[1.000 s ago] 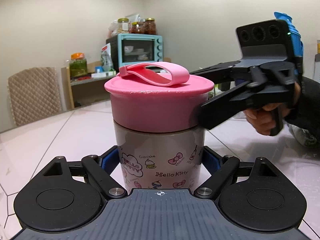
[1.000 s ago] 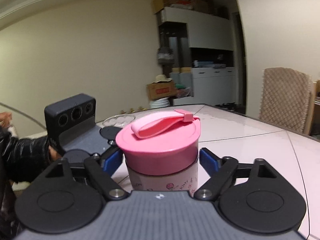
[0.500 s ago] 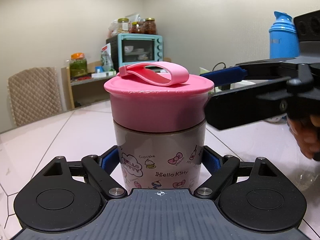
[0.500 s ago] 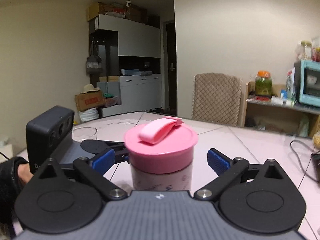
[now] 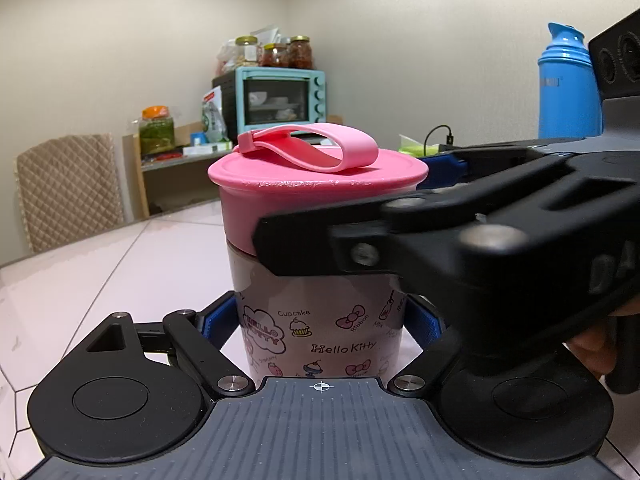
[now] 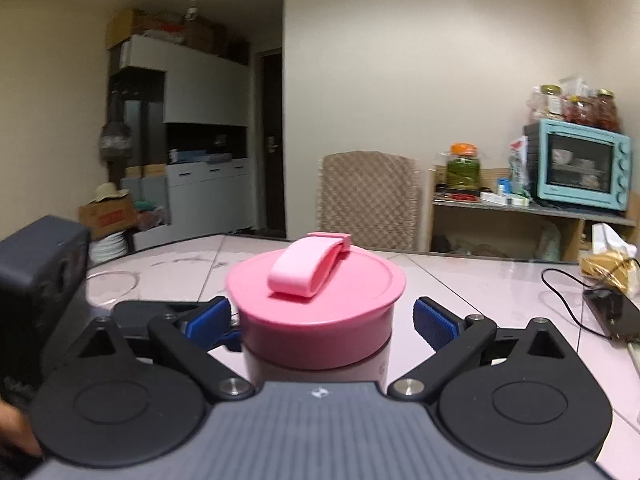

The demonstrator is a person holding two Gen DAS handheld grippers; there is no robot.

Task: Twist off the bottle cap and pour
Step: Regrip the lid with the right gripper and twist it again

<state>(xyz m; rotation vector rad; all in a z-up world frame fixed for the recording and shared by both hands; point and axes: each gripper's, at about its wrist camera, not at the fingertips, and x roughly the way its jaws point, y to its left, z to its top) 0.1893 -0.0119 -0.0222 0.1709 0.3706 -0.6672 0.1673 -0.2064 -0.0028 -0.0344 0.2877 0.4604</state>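
Observation:
A Hello Kitty bottle (image 5: 320,328) with a pink screw cap (image 5: 316,184) and a pink strap loop stands on the white table. My left gripper (image 5: 320,320) is shut on the bottle's body, its blue pads against both sides. My right gripper (image 6: 322,320) is open around the pink cap (image 6: 316,312), with a gap between its right blue pad (image 6: 434,322) and the cap. The right gripper's black arm crosses in front of the cap in the left wrist view (image 5: 460,236).
A clear glass dish (image 6: 112,280) lies on the table at the left. A black cable and device (image 6: 604,308) lie at the right. A blue thermos (image 5: 568,84) stands behind. A chair (image 6: 368,200) and a shelf with a teal oven (image 6: 580,164) stand beyond the table.
My right gripper has swung around the cap toward my side and its jaws have opened off the cap. The left gripper and the bottle have not moved.

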